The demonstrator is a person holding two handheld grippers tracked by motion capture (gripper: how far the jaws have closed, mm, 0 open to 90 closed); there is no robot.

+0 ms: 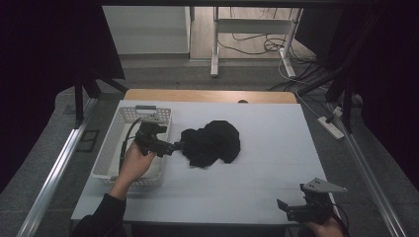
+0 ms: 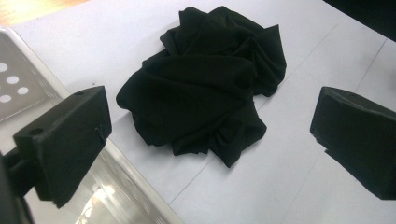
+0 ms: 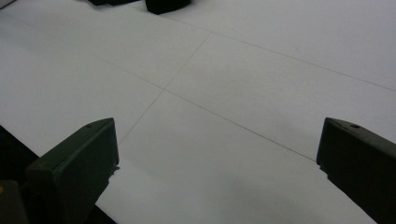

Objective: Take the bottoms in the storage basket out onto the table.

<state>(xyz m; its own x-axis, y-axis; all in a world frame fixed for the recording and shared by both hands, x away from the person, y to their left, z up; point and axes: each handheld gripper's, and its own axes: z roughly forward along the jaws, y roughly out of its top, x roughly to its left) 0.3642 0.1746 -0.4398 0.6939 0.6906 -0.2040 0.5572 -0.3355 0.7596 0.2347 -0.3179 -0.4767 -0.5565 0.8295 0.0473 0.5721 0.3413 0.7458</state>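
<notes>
left tool (image 1: 179,145) jaws spread wide, just short of black cloth (image 1: 212,142).
cloth crumpled on desk (image 1: 267,168) beside white basket (image 1: 111,148); right tool (image 1: 286,207) gaping at near edge, holding nothing.

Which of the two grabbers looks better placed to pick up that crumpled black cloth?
The left gripper. It hangs over the white basket with its jaws open and aimed at the black cloth, almost at the cloth's edge. The right gripper sits at the table's near right corner, far from it.
</notes>
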